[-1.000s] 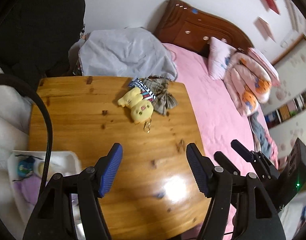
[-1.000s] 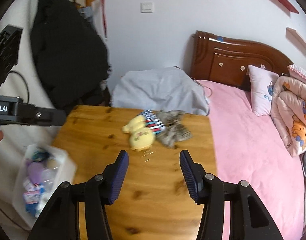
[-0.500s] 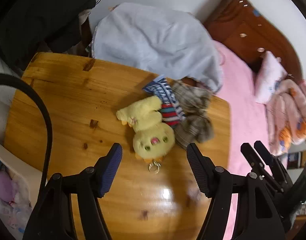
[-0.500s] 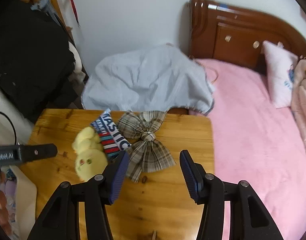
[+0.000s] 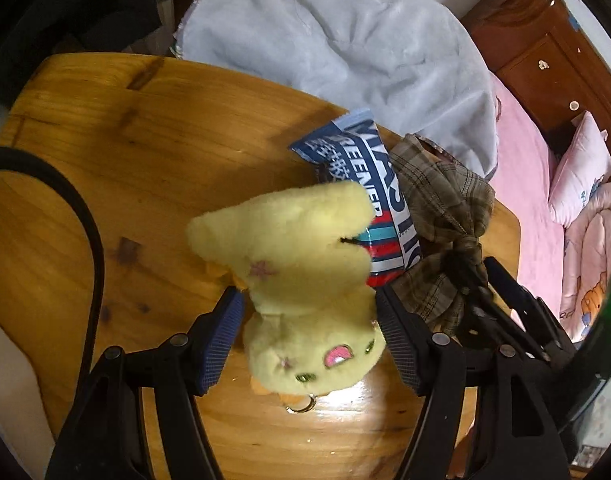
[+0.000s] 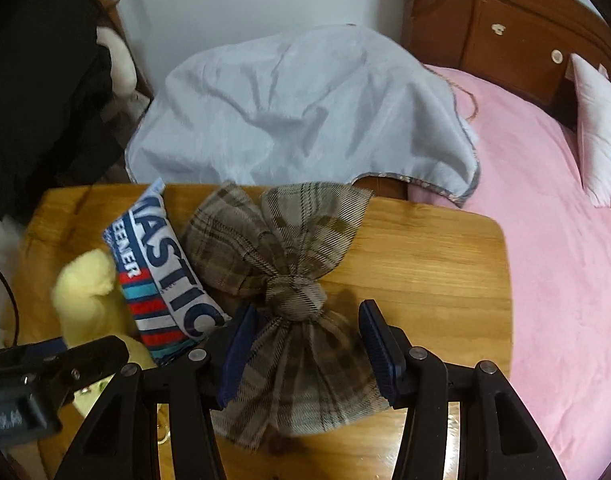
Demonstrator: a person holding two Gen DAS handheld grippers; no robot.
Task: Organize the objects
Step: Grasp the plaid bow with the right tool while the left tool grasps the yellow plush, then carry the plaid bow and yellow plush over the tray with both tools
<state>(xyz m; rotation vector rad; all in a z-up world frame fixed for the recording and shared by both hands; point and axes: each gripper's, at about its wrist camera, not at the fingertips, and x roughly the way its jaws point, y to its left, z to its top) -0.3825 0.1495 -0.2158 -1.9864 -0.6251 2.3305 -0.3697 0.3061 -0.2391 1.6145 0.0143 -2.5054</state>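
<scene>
The left gripper (image 5: 309,332) is spread wide with its 2 blue pads either side of the yellow plush toy (image 5: 301,284), which lies on the wooden table (image 5: 105,152) head toward the camera, a small metal ring at its crown. Whether the pads already touch the fur I cannot tell; nothing looks squeezed. The right gripper (image 6: 305,348) is likewise open, straddling the lower tails of the plaid bow (image 6: 281,280) just below its knot, the fabric not visibly pinched.

Between the 2 soft things lies a blue snack packet (image 6: 161,272) with white lettering and red stripes, its near end tucked under the toy and its side against the bow.

As I judge it, all 3 are light. The plush will compress a good deal, so a grip across the neck or upper body, where it is narrower than the head, should hold better than one on the round head. The bow is limp cloth; the knot is the 1 firm spot, and a grip on the tails alone may let it droop or slide. The packet looks glossy, so it may be dragged when the toy lifts.

Hidden: the packet's near end, the bow's underside, and any bin meant for these things. In the left view the bow is half covered by the right gripper (image 5: 517,312)
</scene>
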